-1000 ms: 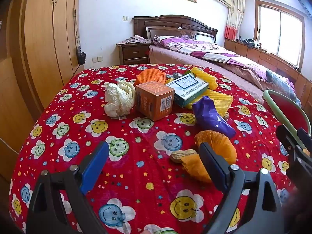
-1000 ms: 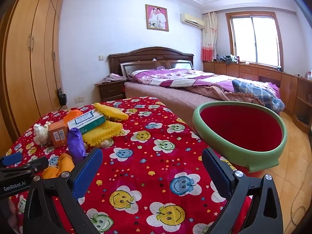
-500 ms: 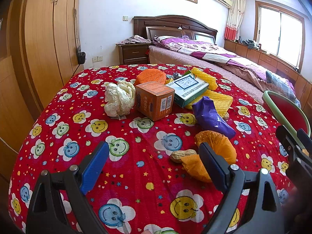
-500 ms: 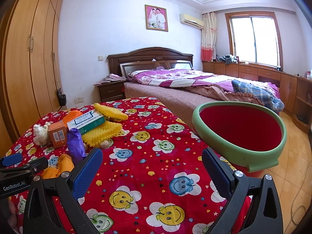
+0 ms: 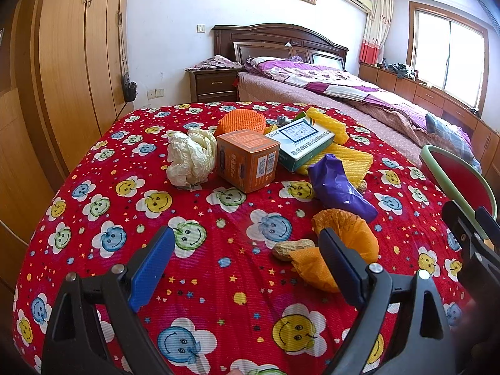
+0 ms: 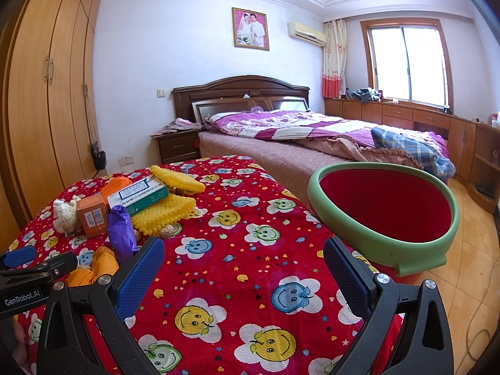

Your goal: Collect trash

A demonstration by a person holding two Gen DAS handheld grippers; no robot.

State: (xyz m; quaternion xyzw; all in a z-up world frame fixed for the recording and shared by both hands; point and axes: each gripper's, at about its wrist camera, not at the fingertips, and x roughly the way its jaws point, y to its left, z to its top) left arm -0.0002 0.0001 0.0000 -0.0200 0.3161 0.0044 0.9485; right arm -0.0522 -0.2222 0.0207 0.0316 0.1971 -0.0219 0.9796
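Red smiley-flower cloth covers the worktop (image 5: 93,218). Trash lies at its far side: crumpled white paper (image 5: 191,157), orange box (image 5: 247,159), purple wrapper (image 5: 339,186). Left gripper (image 5: 247,262) and right gripper (image 6: 243,268) hover, fingers spread, empty. A green-rimmed bin (image 6: 384,215) stands right.

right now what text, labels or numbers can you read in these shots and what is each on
"GenRobot.AI": white lettering on the body of the left gripper, seen in the right wrist view.
"20": partly legible on the end flap of the green-and-white box; its label print is too small to read.
Orange box: a barcode and side print, too blurred to read.
Nothing else carries readable text.
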